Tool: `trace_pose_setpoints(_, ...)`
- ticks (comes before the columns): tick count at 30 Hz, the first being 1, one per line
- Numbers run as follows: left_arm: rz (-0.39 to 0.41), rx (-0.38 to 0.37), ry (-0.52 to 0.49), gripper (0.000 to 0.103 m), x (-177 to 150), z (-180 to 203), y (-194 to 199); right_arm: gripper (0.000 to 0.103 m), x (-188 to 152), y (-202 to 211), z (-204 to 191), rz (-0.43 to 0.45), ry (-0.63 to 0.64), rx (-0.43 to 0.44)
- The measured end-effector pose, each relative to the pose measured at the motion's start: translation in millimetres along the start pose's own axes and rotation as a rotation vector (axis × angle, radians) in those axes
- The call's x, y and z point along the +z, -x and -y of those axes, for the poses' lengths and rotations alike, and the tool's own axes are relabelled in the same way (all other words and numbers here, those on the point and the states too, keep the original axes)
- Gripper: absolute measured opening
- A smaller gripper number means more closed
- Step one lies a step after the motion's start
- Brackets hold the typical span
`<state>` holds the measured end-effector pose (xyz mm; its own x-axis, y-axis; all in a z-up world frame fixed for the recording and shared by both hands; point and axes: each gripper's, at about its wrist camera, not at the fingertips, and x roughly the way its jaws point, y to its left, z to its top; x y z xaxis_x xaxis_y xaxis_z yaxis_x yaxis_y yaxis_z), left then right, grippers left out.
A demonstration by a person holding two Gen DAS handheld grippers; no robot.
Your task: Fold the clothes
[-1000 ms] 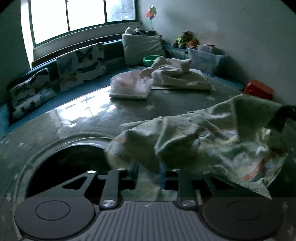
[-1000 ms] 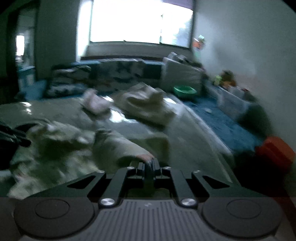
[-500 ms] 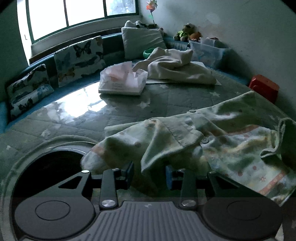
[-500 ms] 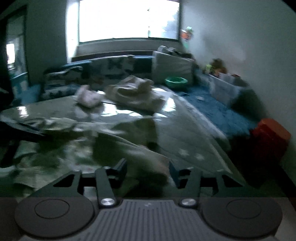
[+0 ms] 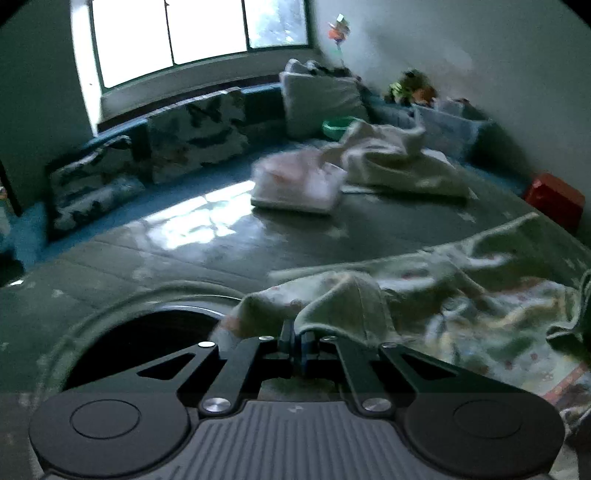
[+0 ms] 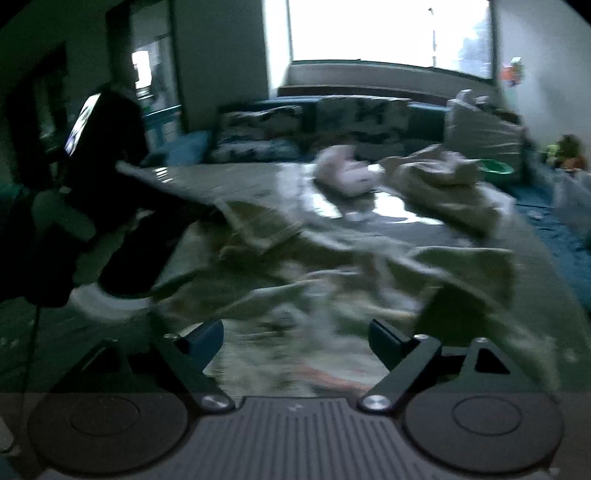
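1. Left tongs (image 5: 297, 341) drawn together, clamped on a fold at the near edge of the pale green garment (image 5: 424, 295).
2. Right tongs (image 6: 295, 338) spread wide apart, holding nothing, hovering just over the same garment (image 6: 332, 266).
3. Garment lying rumpled on a dark green quilted mat (image 5: 221, 254), printed with small reddish dots and an orange stripe near one edge; one flap raised toward the right side of the left wrist view.
4. Round dark opening (image 5: 144, 339) cut into the mat just left of the clamped fold, ringed by a raised border.
5. Farther back on the mat: a folded pinkish stack (image 5: 299, 184) and, just beside it on its right, a loose cream-coloured heap of cloth (image 5: 399, 162).
6. Behind those, a green bowl (image 5: 338, 127), partly hidden by the cream heap.
7. Along the far side under a bright window (image 5: 199, 33): a blue bench seat with patterned cushions (image 5: 195, 140) and a plain pale pillow (image 5: 321, 99).
8. At the right: a red box (image 5: 556, 201) beside the mat, plush toys (image 5: 413, 86) against the wall.
9. In the right wrist view, dark shape of the left device and a person's arm (image 6: 107, 177) at the left edge, reaching to the garment's far corner; much of this view blurred.
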<state>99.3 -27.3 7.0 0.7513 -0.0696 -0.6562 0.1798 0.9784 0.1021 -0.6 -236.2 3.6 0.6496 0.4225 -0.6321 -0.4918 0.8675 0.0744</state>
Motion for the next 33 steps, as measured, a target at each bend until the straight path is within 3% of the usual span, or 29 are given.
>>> trace_pose_setpoints(7,0.015,0.083,0.042,0.003,-8.0,-35.7,20.2,0.087,-7.5,-16.7,-35.3,-0.068,0.077,0.095)
trace_pose_setpoints(10,0.017,0.115,0.061,0.003,-13.6,-51.3,27.8,0.075,-13.1,-24.3,-42.6,-0.108,0.092,0.094)
trace_pose_setpoints(11,0.018,0.124,0.066,0.003,-15.6,-56.3,30.2,0.065,-14.9,-26.9,-45.1,-0.121,0.097,0.093)
trace_pose_setpoints(15,0.016,0.159,0.091,0.002,-24.3,-73.2,37.1,0.044,-19.3,-31.0,-49.0,-0.150,0.095,0.094)
trace_pose_setpoints(16,0.014,0.166,0.098,0.002,-26.6,-76.8,38.3,0.033,-19.8,-31.3,-50.8,-0.152,0.101,0.097)
trace_pose_setpoints(20,0.011,0.191,0.127,0.002,-36.5,-92.2,44.7,0.021,-16.8,-29.6,-53.1,-0.155,0.109,0.101)
trace_pose_setpoints(27,0.014,0.237,0.176,0.002,-56.0,-119.4,67.5,0.015,-16.1,-16.3,-65.4,-0.160,0.158,0.192)
trace_pose_setpoints(33,-0.006,0.286,0.199,0.002,-87.8,-145.1,106.5,0.013,-22.2,-0.6,-102.2,-0.167,0.256,0.320)
